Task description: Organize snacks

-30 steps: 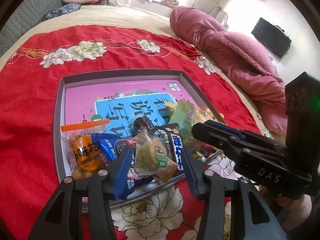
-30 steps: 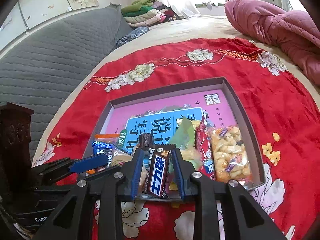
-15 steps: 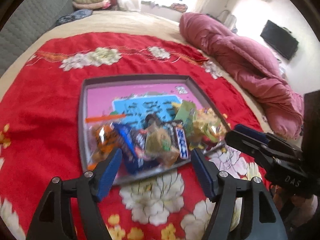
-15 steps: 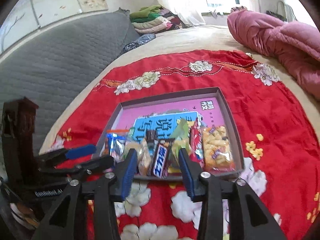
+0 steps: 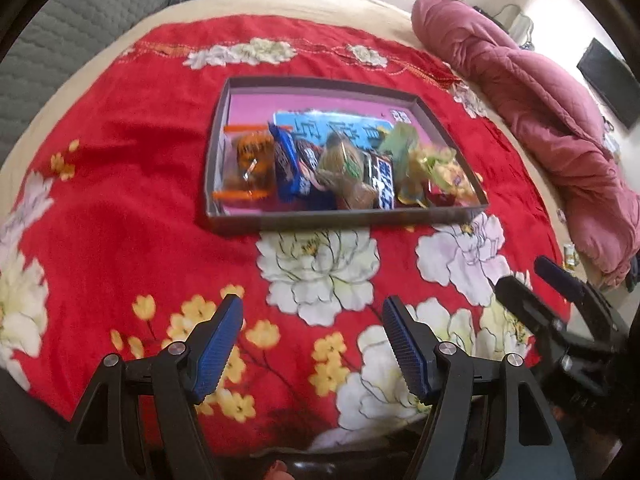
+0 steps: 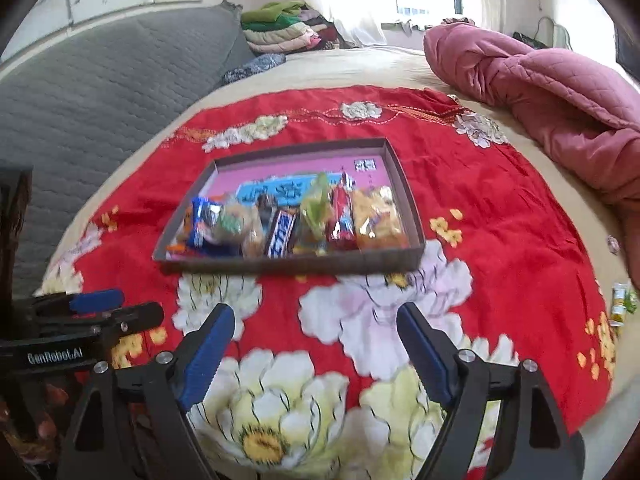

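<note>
A shallow dark box (image 5: 320, 218) (image 6: 288, 266) with a pink bottom lies on the red flowered blanket. A row of snack packets lies along its near side: an orange bag (image 5: 250, 160), blue packets (image 5: 286, 162) (image 6: 202, 220), a dark chocolate bar (image 5: 382, 180) (image 6: 282, 234), a green packet (image 6: 316, 208), a red packet (image 6: 340, 216) and a yellow bag (image 6: 376, 220). My left gripper (image 5: 312, 344) is open and empty, well short of the box. My right gripper (image 6: 316, 352) is open and empty too, also well back from the box. Each gripper shows in the other's view, the right (image 5: 560, 312) and the left (image 6: 92, 312).
The red blanket (image 6: 500, 220) covers a beige bed. A rolled pink quilt (image 5: 540, 112) lies at the right. A grey padded headboard (image 6: 100, 92) is at the left with folded clothes (image 6: 280, 28) beyond. A small packet (image 6: 620, 304) lies at the blanket's right edge.
Both grippers have pulled back from the box towards the near edge of the bed. The right gripper's jaws have opened wider, off the chocolate bar that stood between them.
</note>
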A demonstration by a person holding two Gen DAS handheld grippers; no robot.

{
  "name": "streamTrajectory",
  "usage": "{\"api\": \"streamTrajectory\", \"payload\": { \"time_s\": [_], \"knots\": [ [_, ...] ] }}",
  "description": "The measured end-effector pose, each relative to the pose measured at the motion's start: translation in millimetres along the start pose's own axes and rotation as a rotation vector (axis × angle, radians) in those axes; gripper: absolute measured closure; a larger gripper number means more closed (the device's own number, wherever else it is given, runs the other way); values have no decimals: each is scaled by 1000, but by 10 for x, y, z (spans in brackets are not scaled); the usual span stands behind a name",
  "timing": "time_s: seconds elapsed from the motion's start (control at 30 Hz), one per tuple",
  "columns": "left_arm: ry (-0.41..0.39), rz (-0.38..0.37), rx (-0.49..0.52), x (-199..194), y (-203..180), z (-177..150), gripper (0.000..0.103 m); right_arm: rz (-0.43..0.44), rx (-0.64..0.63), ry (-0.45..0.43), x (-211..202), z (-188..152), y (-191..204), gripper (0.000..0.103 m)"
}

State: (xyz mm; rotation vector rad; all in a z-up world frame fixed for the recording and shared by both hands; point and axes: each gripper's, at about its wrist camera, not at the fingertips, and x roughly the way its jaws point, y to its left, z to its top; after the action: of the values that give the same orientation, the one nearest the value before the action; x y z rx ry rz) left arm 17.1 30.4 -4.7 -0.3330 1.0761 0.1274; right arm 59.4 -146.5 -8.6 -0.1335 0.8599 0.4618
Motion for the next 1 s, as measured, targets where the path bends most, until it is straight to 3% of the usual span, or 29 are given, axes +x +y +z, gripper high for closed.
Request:
{"api": "streamTrajectory", "payload": {
  "time_s": [0.2,1.0],
  "knots": [
    [-9,26,17,-12,-88,-40,29,-35,-8,3,-76,-107,1,19],
    [-18,68,36,-19,-158,-49,29,-43,42,13,-51,-104,-111,19]
  ]
}}
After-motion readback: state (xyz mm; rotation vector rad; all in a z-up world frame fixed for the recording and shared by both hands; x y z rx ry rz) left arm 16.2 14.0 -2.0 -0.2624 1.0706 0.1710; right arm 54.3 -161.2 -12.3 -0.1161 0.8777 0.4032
